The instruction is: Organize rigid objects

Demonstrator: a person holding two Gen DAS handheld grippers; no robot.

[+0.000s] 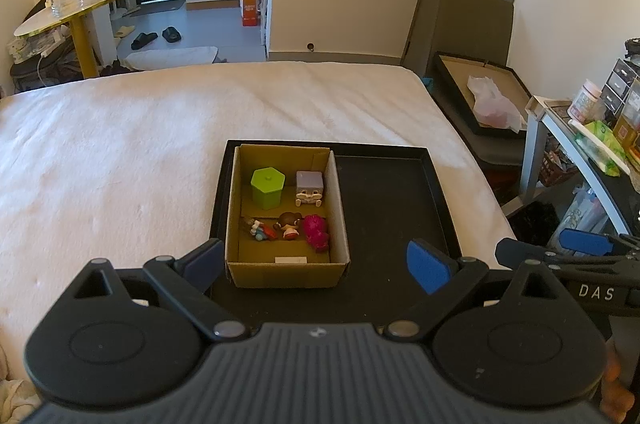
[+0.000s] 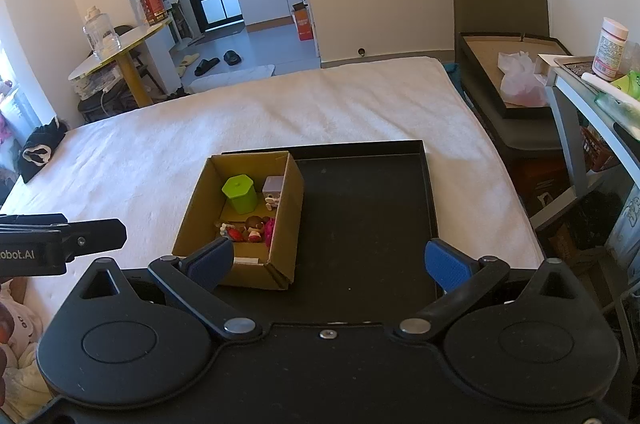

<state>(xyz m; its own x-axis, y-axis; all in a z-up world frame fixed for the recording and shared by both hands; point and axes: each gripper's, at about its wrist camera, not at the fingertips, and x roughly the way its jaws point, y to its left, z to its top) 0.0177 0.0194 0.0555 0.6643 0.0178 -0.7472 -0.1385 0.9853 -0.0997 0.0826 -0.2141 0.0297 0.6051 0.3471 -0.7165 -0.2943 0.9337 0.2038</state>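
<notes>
While both grippers hover spread and empty — left gripper (image 1: 316, 262), right gripper (image 2: 330, 262) — cardboard box (image 1: 340, 224) sits in black tray (image 1: 400, 200) left half, holding green hexagonal container (image 1: 267, 187), purple cube figure (image 1: 309, 187), brown-haired doll (image 1: 289, 224), pink toy (image 1: 316, 231), small red-white figure (image 1: 259, 229).

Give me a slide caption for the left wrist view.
Open left gripper above a brown cardboard box of small toys on a black rectangular tray.
</notes>
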